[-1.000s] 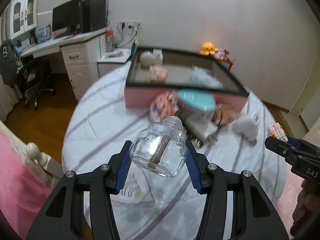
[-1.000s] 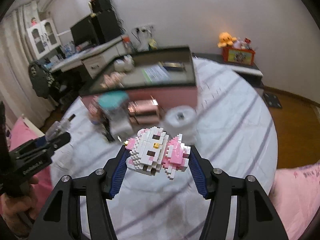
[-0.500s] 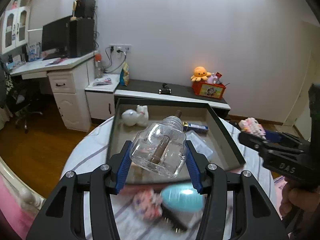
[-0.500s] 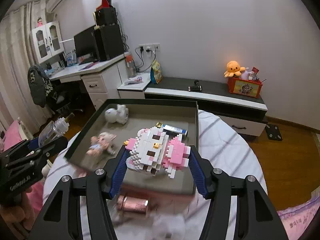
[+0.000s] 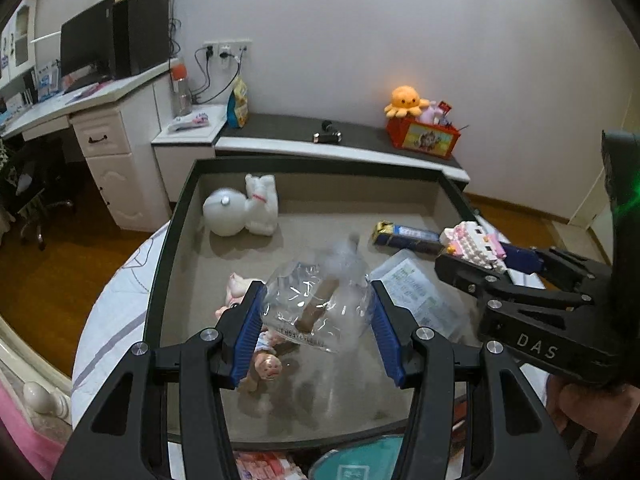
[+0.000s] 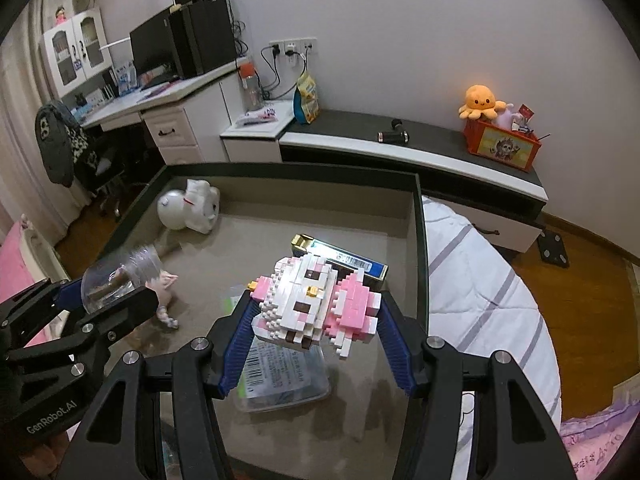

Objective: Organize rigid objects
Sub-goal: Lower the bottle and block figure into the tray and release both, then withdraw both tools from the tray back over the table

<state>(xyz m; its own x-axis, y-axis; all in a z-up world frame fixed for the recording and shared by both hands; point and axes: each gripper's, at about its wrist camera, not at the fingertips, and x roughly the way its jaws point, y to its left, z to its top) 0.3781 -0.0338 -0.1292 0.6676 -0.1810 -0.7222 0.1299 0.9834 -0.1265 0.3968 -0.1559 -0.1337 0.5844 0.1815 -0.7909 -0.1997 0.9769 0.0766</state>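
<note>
1. Jaws: the left gripper (image 5: pixel 316 320) pinches a clear glass bottle (image 5: pixel 320 308); the right gripper (image 6: pixel 316 340) pinches a pink-and-white brick figure (image 6: pixel 316 304). Both hang over the tray (image 5: pixel 172 240).
2. In the left view, a white figurine (image 5: pixel 244 210) lies at 11 o'clock in the tray, a blue box (image 5: pixel 408 236) at 2, a clear packet (image 5: pixel 420 296) at 3, and a small doll (image 5: pixel 264 360) at 8.
3. Judged progress: partway. Two held pieces need setting down, and a teal lid (image 5: pixel 360 460) waits outside at 6.
</note>
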